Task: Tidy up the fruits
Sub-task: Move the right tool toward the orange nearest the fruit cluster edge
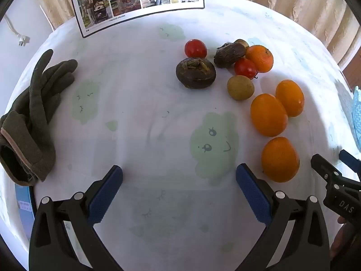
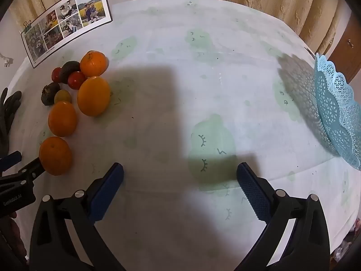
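Note:
A heap of fruit lies on the white tablecloth (image 1: 140,94): several oranges, the nearest orange (image 1: 280,159) (image 2: 55,155) just right of my left gripper (image 1: 179,175), two red tomatoes (image 1: 195,48), a small green-brown fruit (image 1: 240,87), a dark round fruit (image 1: 195,73) and a dark oblong fruit (image 1: 229,54). My left gripper stands open over bare cloth, nothing between its blue pads. My right gripper (image 2: 180,172) is open too, hovering over bare cloth right of the heap. A light blue lattice basket (image 2: 336,110) stands at the table's right edge.
An olive-green glove (image 1: 33,117) lies at the left of the table. A photo collage card (image 1: 137,2) leans at the far edge before beige curtains. The other gripper's black tip (image 1: 325,171) shows at the right of the left wrist view.

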Demonstrator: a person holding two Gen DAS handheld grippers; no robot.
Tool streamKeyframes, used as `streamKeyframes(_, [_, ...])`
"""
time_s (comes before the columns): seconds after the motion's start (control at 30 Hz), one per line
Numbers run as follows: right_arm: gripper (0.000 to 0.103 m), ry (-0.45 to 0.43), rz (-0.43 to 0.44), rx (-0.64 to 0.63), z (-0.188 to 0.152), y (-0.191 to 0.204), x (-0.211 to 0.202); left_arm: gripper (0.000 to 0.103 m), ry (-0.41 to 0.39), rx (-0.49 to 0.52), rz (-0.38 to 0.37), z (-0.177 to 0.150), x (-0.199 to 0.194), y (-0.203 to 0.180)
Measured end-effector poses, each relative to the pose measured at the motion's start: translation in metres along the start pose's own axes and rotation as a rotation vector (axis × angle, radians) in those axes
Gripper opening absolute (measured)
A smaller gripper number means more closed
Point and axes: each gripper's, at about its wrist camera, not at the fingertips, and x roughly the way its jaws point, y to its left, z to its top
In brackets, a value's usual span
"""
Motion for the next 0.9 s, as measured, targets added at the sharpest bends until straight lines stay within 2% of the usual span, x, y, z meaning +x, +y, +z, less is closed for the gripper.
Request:
streamKeyframes(0.2, [0.101, 0.003, -0.005, -0.002, 0.009, -0.005, -0.001, 0.098, -0.005, 0.004, 0.003, 0.0, 0.0, 0.0])
streamKeyframes(0.77, [0.101, 0.035, 0.002, 0.003, -0.001, 0.004, 0.002, 0.098, 0.001, 0.002, 0.006, 0.004, 0.002, -0.001])
streamKeyframes(0.9, [0.101, 0.033, 0.028, 0.008, -0.001, 0.002, 0.003, 0.098, 0.003, 0.003, 0.006, 0.004, 0.002, -0.001])
